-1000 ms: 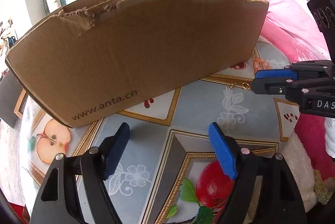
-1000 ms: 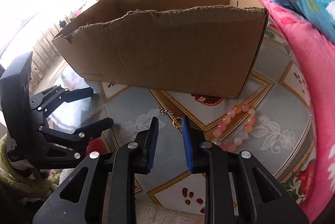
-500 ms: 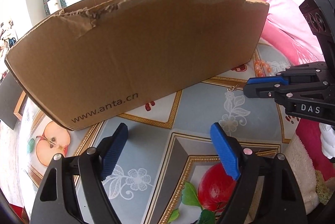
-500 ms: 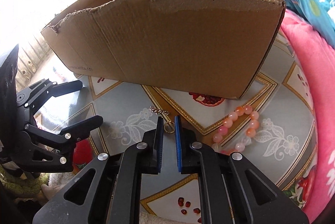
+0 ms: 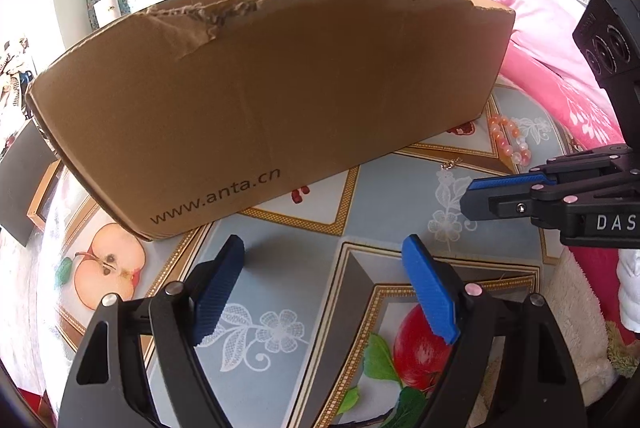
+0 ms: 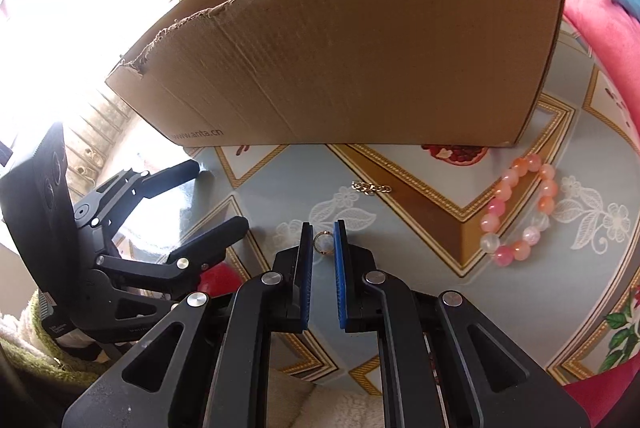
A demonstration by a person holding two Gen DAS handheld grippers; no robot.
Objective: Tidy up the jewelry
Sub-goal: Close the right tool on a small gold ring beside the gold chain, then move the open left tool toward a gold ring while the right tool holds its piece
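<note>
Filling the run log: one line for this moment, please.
right claw: shut on ring | left claw: open, empty | bracelet, chain: on table | box: upright

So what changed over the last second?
The right gripper narrowed its jaws around the small gold ring, now pinched between them. The left gripper stayed wide open and empty; the cardboard box, chain and bead bracelet did not move.

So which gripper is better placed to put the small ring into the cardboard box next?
Right. The right gripper is closed on the ring, facing the cardboard box. The left gripper stands open and empty.
</note>
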